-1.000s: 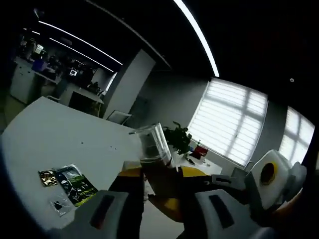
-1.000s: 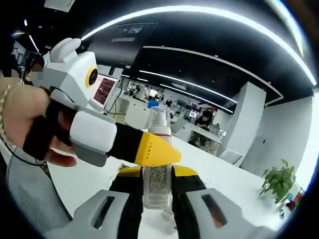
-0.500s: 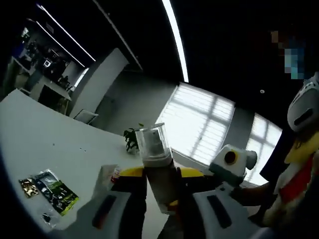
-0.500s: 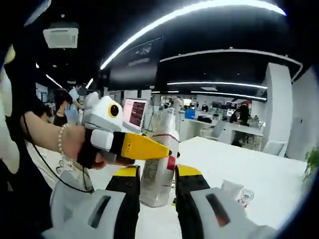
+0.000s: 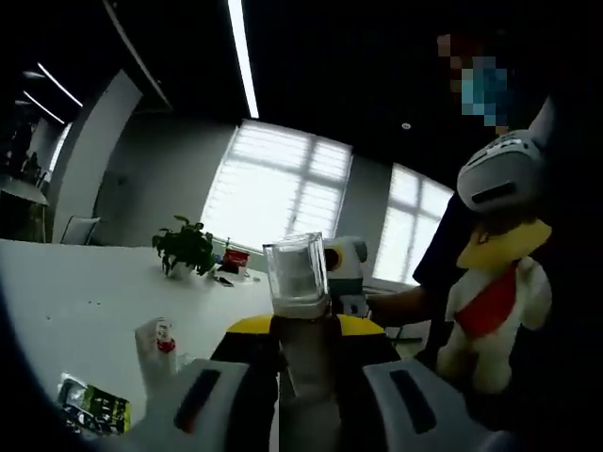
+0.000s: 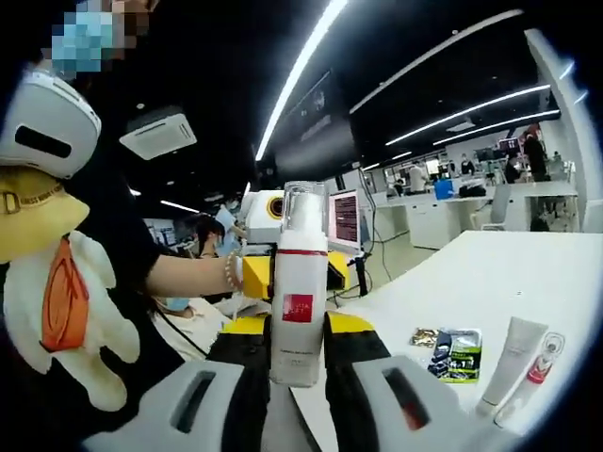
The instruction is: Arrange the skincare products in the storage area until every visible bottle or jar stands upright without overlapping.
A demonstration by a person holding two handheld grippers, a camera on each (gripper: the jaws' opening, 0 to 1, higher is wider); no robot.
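Note:
A white pump bottle (image 6: pixel 300 282) with a red band and a clear cap stands upright between the jaws of my right gripper (image 6: pixel 297 325), which is shut on it. From the far side the left gripper's yellow fingers (image 6: pixel 254 275) close on the same bottle. In the left gripper view the bottle (image 5: pixel 297 282) looks dark against the windows, held in my left gripper (image 5: pixel 301 330); the right gripper (image 5: pixel 330 297) faces it from behind. Two tubes (image 6: pixel 513 350) lie on the white table (image 6: pixel 490 282). One red-capped tube (image 5: pixel 155 344) shows in the left gripper view.
Printed sachets (image 6: pixel 452 350) lie on the table beside the tubes, seen also as sachets (image 5: pixel 89 403) at lower left. A person with a plush toy (image 5: pixel 490 301) stands close by. A potted plant (image 5: pixel 184 247) is at the table's far end.
Both views have swung round with the hands; the bottle stays held between both grippers. The person and plush toy have come into view, and the table has slid aside.

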